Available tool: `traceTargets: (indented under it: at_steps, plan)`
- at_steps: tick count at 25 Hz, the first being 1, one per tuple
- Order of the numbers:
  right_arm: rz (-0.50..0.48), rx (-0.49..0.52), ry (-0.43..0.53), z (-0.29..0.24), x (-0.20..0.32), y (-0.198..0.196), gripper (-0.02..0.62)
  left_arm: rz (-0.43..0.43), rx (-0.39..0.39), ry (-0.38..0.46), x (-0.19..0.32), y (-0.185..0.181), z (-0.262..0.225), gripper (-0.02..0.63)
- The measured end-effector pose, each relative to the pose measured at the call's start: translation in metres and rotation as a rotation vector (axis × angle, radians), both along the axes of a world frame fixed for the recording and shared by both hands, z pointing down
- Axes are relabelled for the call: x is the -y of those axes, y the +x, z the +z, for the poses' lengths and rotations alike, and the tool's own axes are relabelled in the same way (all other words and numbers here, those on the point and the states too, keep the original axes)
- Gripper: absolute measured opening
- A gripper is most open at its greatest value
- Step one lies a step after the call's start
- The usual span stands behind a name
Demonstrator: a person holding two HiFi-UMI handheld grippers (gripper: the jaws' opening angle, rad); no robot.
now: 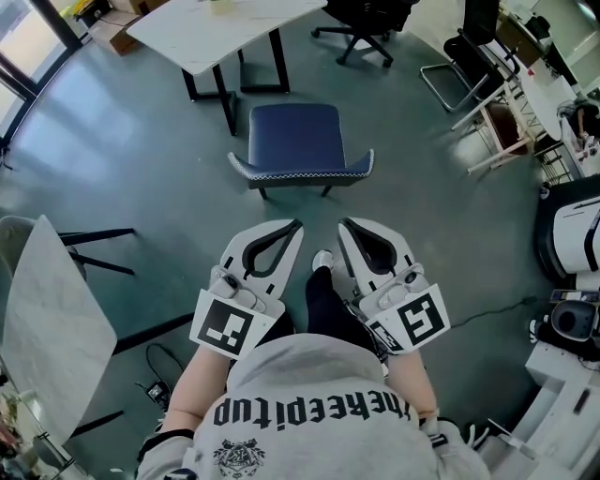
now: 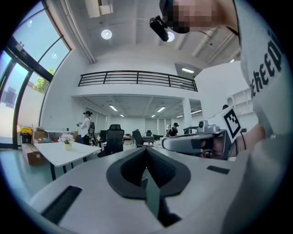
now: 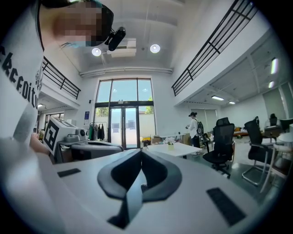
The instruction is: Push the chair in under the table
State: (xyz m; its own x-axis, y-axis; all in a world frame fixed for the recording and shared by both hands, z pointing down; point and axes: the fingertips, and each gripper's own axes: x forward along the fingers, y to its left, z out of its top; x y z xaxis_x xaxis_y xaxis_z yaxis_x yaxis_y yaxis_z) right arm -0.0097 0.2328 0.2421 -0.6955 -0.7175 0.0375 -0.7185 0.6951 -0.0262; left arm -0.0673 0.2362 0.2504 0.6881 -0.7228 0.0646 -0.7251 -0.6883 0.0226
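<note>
Head view, nearest first: grey printed shirt (image 1: 323, 398), arms out forward, one claw in each hand. Marker cube (image 1: 225, 330) on the left one, second marker cube (image 1: 420, 319) on the right one. Left claw (image 1: 298, 225): jaws fully together, nothing held. Right claw (image 1: 344, 223): same, jaws closed tip to tip, empty. Both gripper views confirm it, dark pads meet at the tips and only room background shows past them. The two claws sit side by side, close together but not touching, both pointing level toward the chair. A shoe (image 1: 322, 261) shows on the floor (image 1: 141, 169) between them.

Just ahead of the claw tips, with a clear gap, is the chair (image 1: 298, 141): blue seat, curved backrest with white stitched trim facing the person. Neither claw touches it. It stands on the floor in front of the white worktop (image 1: 216, 33), its seat front near the worktop's black legs but not under the top.

Left edge: marble-pattern table (image 1: 52, 328) and a black cable (image 1: 164, 370) on the floor. Right edge: white machine (image 1: 574, 234). Far side: black office chair (image 1: 361, 23) beyond the worktop. The left gripper view shows a small flower pot (image 2: 67, 145) on the worktop and a standing person (image 2: 86, 125) behind it.
</note>
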Motion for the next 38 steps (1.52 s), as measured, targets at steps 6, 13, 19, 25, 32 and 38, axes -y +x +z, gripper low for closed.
traceTargets:
  at_steps: [6,13,19,25,32,38]
  plan:
    - [-0.026,-0.013,-0.022,0.006,0.028,0.011,0.012,-0.027,0.002,-0.023,0.028,0.009,0.006,0.015]
    - [-0.065,-0.054,-0.047,0.022,0.057,0.017,0.012,-0.056,0.016,-0.056,0.057,0.012,0.02,0.015]
    - [-0.086,-0.11,-0.052,0.037,0.08,0.019,0.012,-0.067,0.053,-0.067,0.078,0.014,0.032,0.015]
    - [-0.102,-0.12,-0.094,0.057,0.093,0.017,0.012,-0.07,0.076,-0.094,0.091,0.014,0.049,0.015]
    - [-0.121,-0.144,-0.132,0.083,0.106,0.017,0.02,-0.068,0.127,-0.12,0.106,0.014,0.073,0.015]
    - [-0.15,-0.191,-0.148,0.103,0.113,0.014,0.052,-0.078,0.2,-0.091,0.119,0.011,0.088,0.016]
